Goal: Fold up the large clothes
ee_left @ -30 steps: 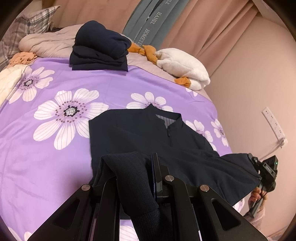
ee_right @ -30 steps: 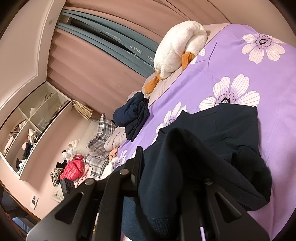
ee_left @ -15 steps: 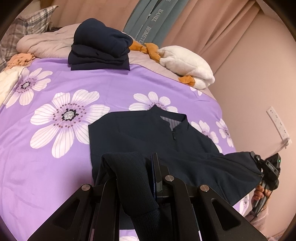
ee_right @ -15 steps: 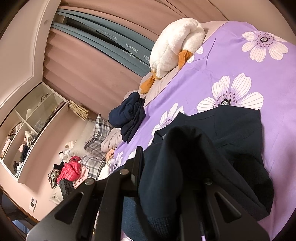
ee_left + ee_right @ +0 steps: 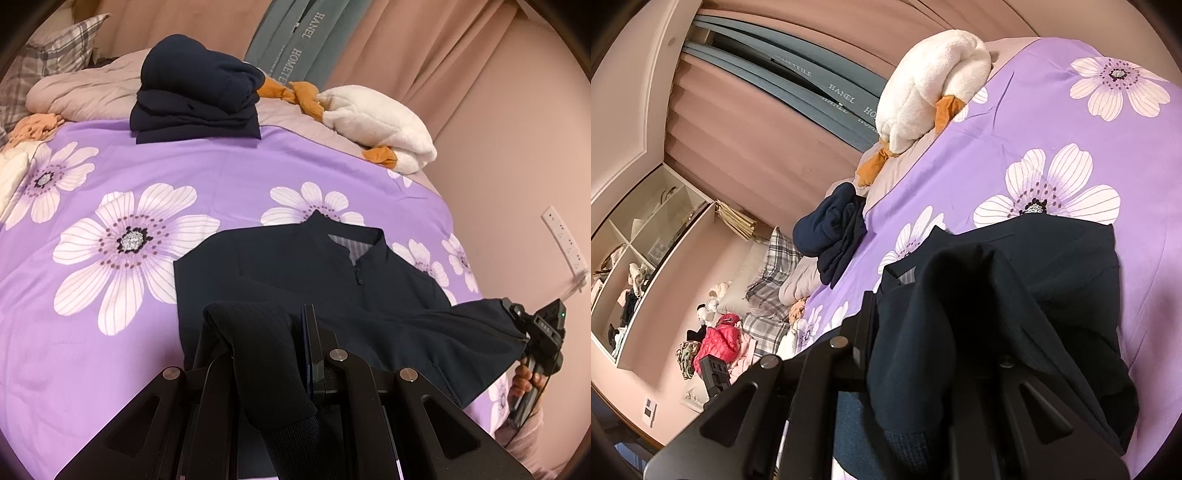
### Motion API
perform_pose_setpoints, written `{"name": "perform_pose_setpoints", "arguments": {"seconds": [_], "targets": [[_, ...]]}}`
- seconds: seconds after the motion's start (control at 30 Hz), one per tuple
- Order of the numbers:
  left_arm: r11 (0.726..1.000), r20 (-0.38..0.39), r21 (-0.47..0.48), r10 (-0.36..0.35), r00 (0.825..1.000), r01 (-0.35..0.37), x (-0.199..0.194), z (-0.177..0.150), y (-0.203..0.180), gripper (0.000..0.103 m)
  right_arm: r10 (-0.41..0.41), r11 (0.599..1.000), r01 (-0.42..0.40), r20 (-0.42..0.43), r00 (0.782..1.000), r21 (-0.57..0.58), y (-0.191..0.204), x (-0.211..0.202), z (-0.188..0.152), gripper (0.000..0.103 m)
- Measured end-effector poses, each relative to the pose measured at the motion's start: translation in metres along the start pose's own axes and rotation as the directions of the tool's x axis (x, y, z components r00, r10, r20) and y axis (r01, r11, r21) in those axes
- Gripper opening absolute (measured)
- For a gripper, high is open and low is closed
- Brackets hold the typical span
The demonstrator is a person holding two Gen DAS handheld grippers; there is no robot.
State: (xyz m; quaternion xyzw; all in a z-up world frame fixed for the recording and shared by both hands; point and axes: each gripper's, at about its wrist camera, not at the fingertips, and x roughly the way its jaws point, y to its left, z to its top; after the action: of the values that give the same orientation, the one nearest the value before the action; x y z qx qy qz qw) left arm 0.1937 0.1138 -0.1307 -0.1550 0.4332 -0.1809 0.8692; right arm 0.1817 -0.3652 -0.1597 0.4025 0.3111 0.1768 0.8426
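A dark navy jacket [image 5: 295, 273] with a stand collar lies front-up on the purple flowered bedspread [image 5: 184, 184]. My left gripper [image 5: 266, 343] is shut on a fold of its lower left part, with a ribbed cuff draped over the fingers. My right gripper [image 5: 517, 325] is shut on the jacket's right edge and holds it taut off the bed's right side. In the right wrist view the right gripper [image 5: 923, 325] is wrapped in navy cloth [image 5: 1015, 314], so its fingertips are hidden.
A stack of folded navy clothes [image 5: 195, 99] sits at the far side of the bed. A white plush duck [image 5: 376, 129] lies at the far right. Plaid pillows [image 5: 48, 62] and a beige duvet [image 5: 81, 96] lie at the far left. A wall [image 5: 517, 166] is close on the right.
Both grippers keep their hold on the jacket. The views have shifted slightly: the jacket sits a little farther from the left camera and the right edge is stretched more.
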Motion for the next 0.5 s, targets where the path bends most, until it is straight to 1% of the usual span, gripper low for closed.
{"name": "perform_pose_setpoints", "arguments": {"seconds": [0.5], "targets": [[0.999,0.011,0.022,0.023,1.0,-0.023,0.019,0.016,-0.004,0.006,-0.039,0.999,0.039,0.011,0.999,0.008,-0.012,0.018,0.01,0.012]]}}
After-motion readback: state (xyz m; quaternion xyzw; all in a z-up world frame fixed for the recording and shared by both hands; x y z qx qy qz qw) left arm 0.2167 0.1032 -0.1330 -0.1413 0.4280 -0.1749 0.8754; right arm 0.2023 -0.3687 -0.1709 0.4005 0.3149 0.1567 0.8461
